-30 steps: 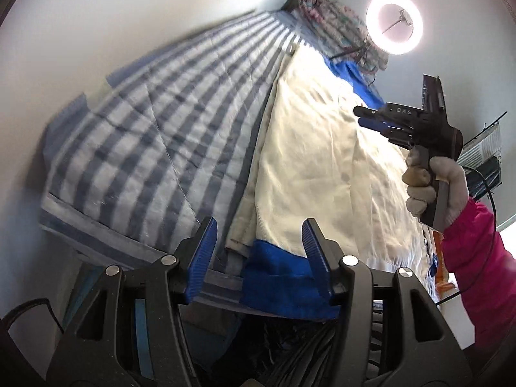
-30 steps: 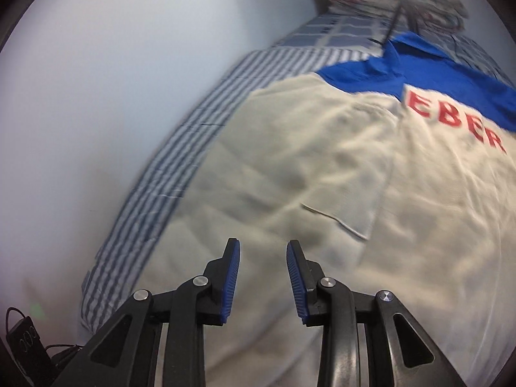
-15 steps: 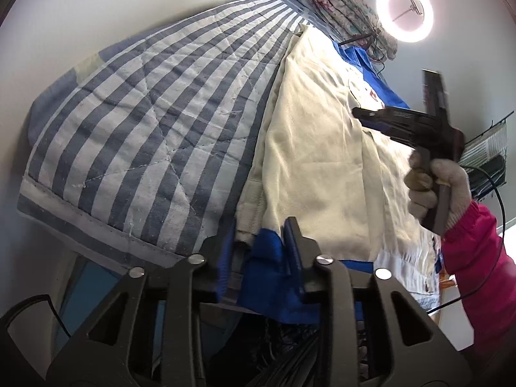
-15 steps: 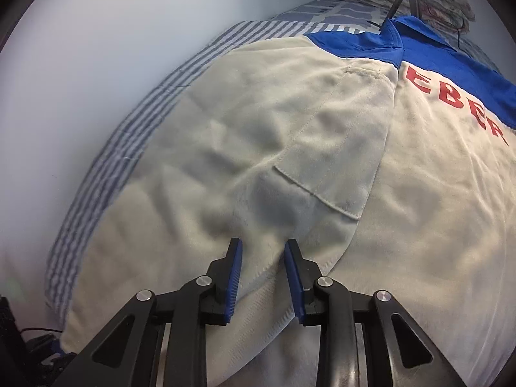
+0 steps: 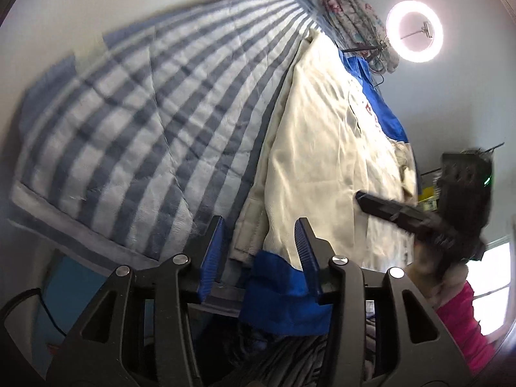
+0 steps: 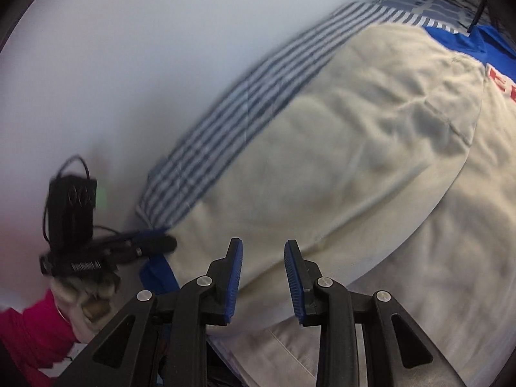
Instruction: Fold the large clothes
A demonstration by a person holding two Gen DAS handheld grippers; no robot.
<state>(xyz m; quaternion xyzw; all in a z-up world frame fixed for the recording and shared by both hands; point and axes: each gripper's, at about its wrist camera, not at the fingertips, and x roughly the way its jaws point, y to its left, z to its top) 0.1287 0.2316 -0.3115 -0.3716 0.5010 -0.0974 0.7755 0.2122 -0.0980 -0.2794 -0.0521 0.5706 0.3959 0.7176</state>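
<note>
A big cream shirt (image 5: 322,161) with a blue collar and red letters lies spread flat on the striped blanket (image 5: 135,122) that covers the bed. The shirt takes the side of the blanket away from the wall, and a wide band of stripes stays bare between the shirt and the wall.

My left claw (image 5: 258,242) sits at the near edge of the blanket, right over the shirt's blue cuff (image 5: 280,290). Its jaws have just been opening: they stand apart with the cuff and the cream hem lying between them, and the pads do not press the cloth. I hold nothing there.

My right claw (image 6: 262,274) hangs over the cream cloth near the shirt's lower edge, further along the blanket edge from the cuff. Its jaws are a little apart, nothing is between them, and the fingers are clear of the fabric.

From the right wrist camera I see my left gloved hand (image 6: 87,293) and pink sleeve (image 6: 29,338) beside the blue cuff at the blanket's corner. A ring light (image 5: 414,30) glows on the wall beyond the far end of the blanket, next to a bundle of flowered bedding (image 5: 351,16).
</note>
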